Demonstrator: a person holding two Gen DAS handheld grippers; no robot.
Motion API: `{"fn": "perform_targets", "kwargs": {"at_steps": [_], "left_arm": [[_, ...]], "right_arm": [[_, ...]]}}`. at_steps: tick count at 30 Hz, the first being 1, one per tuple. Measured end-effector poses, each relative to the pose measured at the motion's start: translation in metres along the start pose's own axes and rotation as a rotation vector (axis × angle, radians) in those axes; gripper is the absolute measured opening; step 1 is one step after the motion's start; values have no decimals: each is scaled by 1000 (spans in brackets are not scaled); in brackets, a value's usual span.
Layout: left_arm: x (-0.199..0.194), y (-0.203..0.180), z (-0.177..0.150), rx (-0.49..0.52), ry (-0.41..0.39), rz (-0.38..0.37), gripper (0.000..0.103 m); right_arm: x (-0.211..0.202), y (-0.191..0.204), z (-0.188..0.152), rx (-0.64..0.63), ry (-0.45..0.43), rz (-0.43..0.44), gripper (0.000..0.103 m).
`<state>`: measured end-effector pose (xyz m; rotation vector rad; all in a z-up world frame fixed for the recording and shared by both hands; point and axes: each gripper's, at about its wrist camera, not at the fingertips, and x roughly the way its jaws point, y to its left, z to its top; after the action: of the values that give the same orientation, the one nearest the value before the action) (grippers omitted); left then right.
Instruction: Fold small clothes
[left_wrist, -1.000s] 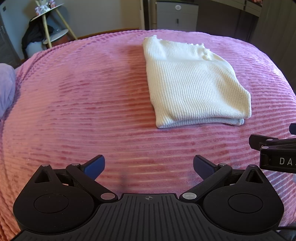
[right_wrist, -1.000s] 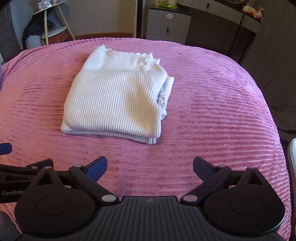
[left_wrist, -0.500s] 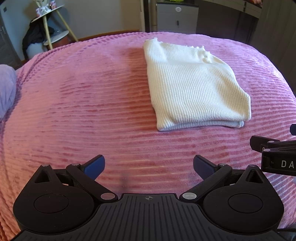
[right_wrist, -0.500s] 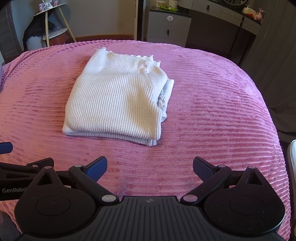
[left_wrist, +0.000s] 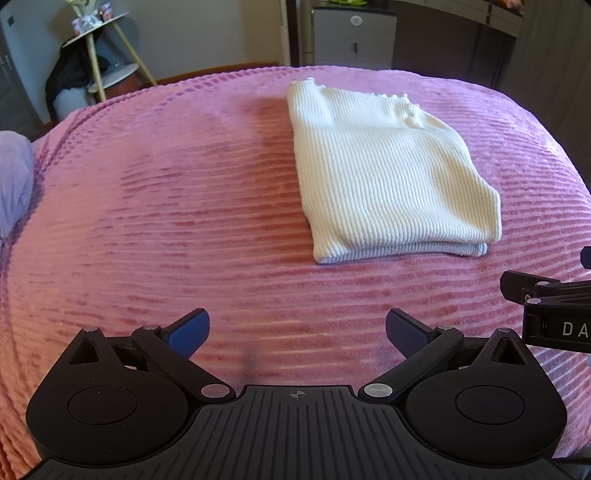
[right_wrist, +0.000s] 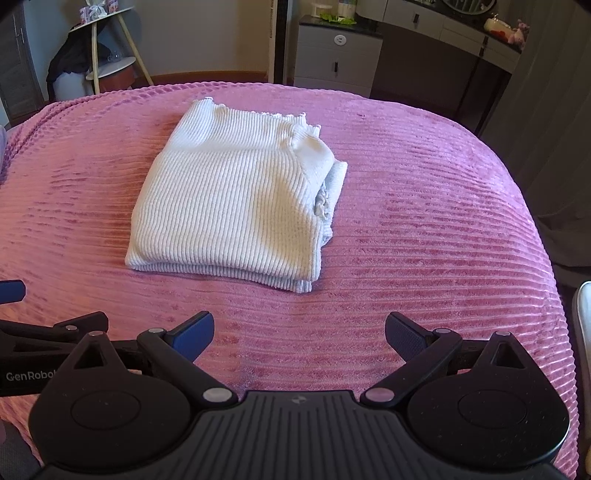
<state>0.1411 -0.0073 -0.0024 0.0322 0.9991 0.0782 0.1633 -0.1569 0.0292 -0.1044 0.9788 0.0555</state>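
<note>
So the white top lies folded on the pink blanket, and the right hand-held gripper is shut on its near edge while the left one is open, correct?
Not quite. The right hand-held gripper is open and apart from the top, as the right wrist view shows. The rest holds: the top lies folded on the blanket, and the left hand-held gripper is open.

We count one folded white garment (right_wrist: 229, 206) on one pink bedspread (right_wrist: 424, 258), two grippers (left_wrist: 297, 330) (right_wrist: 299, 332), one tripod shelf stand (right_wrist: 107, 44), one drawer cabinet (right_wrist: 336, 51).
</note>
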Motion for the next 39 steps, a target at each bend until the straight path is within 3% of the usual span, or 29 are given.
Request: {"fn": "perform_targets", "kwargs": {"at_steps": [39], "left_arm": [[-2, 1, 3, 4, -18, -11, 103]], "right_arm": [[-1, 2, 4, -14, -12, 7, 99]]}}
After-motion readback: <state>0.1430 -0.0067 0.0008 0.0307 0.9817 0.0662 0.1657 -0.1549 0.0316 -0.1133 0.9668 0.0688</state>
